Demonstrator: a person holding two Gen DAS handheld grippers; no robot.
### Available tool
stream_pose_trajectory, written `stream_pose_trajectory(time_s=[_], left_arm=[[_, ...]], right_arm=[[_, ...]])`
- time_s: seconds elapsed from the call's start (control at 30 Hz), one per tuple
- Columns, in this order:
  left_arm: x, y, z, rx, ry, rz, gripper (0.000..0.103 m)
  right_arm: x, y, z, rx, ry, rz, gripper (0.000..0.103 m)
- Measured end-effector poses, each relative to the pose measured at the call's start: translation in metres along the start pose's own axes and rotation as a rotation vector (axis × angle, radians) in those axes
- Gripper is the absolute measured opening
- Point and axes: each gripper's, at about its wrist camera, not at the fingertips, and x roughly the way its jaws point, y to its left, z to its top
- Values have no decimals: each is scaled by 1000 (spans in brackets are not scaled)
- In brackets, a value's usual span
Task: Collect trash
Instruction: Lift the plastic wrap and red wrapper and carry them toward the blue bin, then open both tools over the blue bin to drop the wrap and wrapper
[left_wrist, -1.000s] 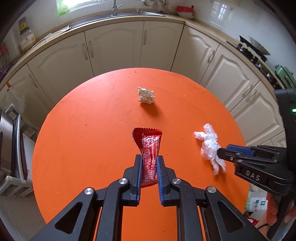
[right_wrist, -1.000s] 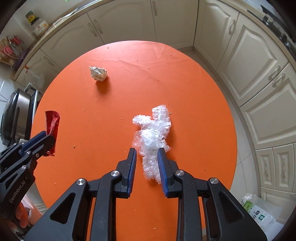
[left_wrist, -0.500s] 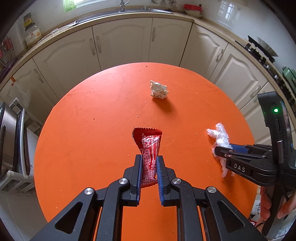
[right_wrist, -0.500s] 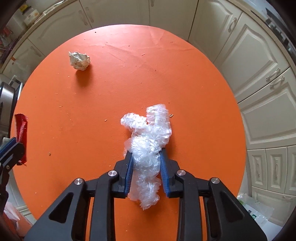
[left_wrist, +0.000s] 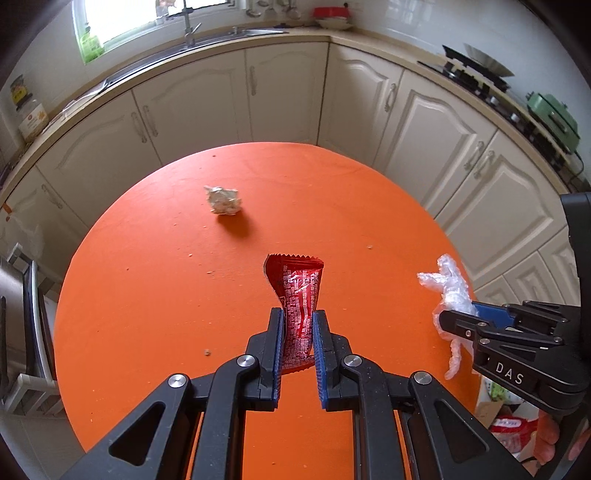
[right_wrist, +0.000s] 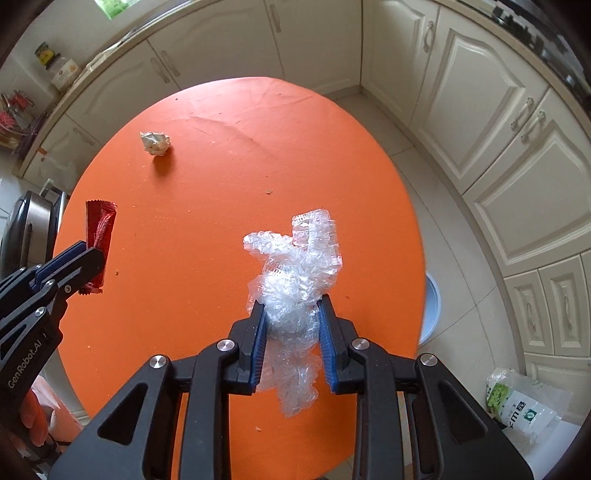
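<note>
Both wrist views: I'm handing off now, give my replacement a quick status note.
Left gripper: shut on the red wrapper, held above the orange table.
Right gripper: shut on the clear plastic film, also held off the table.
Done: two pieces picked up.
Left: drop both in a bin, none surely visible; then collect the crumpled paper ball at the table's far side.

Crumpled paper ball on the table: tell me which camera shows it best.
Both views show the crumpled paper ball whole and untouched. The left wrist view is slightly better: the ball lies nearer the picture's middle, against the orange table. The right wrist view shows it farther out, toward the upper left.
</note>
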Motion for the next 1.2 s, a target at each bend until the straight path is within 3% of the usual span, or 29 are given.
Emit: stream_pose_trajectory(time_s=[0.57,0.77,0.97,1.1,1.2], left_arm=[[29,-173,9,288,49,-91,11],[56,-225,18,348,42,-64,11],[80,-268,12,409,60,-84,13],[101,-291,18,423,83,-79,24],[113,-302,22,431,86,-65,47]], right_arm=[[-48,-167,-68,311,-65,-69,26],[-52,-216,-95,405,-64,-72,26],[-55,-249,-112,470,-69,-54,26],[-53,-259,-119,499,-56,-47,26],[-50,-266,-126,513,-49,-40,27]])
